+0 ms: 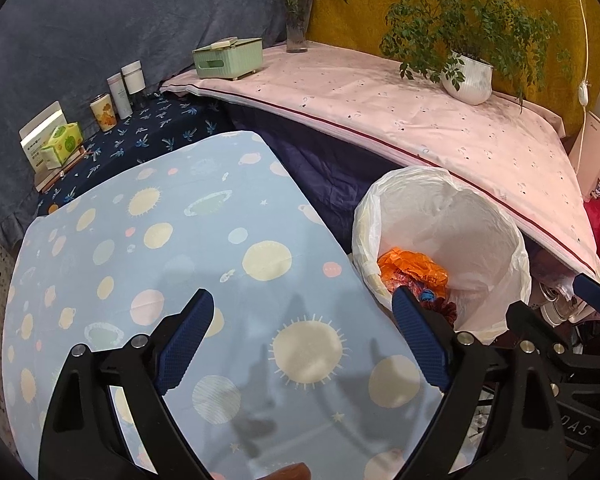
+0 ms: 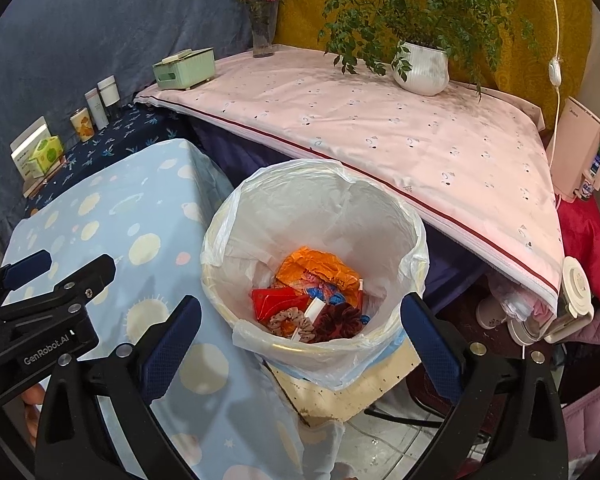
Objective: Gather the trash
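Observation:
A round bin lined with a white plastic bag [image 2: 380,216] [image 1: 452,216] stands beside a low table under a light blue planet-print cloth [image 1: 148,264] [image 2: 140,216]. Inside lie trash pieces: an orange wrapper [image 2: 320,268] [image 1: 412,268], a red packet [image 2: 276,300], a dark red scrunchie [image 2: 338,322] and a pale one [image 2: 288,318]. My right gripper [image 2: 300,320] hovers over the bin's near rim, open, with nothing between its fingers. My left gripper [image 1: 304,312] is open and empty above the blue cloth, left of the bin.
A pink-covered surface [image 2: 380,120] behind the bin holds a potted plant [image 2: 422,68], a flower vase [image 2: 264,36] and a green box [image 2: 184,68]. Bottles and boxes [image 1: 100,108] stand on a dark blue cloth at left. White jars and clutter [image 2: 572,292] sit right of the bin.

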Available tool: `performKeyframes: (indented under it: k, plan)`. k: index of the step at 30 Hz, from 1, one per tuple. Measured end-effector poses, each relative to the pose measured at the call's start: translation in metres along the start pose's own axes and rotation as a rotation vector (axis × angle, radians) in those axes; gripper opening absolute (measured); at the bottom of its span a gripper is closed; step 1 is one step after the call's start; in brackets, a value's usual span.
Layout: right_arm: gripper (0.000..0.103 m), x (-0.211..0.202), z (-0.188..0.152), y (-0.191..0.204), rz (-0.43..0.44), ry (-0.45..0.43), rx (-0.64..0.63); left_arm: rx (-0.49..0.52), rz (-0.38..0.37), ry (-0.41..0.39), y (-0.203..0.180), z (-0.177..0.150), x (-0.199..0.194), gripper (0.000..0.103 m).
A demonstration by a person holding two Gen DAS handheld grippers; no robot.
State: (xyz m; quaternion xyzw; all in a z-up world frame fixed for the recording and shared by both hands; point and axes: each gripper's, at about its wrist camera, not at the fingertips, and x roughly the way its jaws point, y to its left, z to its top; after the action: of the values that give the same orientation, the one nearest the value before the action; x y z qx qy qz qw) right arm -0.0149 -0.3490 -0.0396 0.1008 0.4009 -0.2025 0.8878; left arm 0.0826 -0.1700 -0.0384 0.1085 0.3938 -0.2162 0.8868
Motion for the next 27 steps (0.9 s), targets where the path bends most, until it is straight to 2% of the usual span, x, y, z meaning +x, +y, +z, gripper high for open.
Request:
performKeyframes:
  k: [27]
  plan:
    - [0.096,-0.003,-0.012,-0.009,-0.017,0.010,0.008,0.030,0.012,0.027,-0.018,-0.009,0.000,0.086]
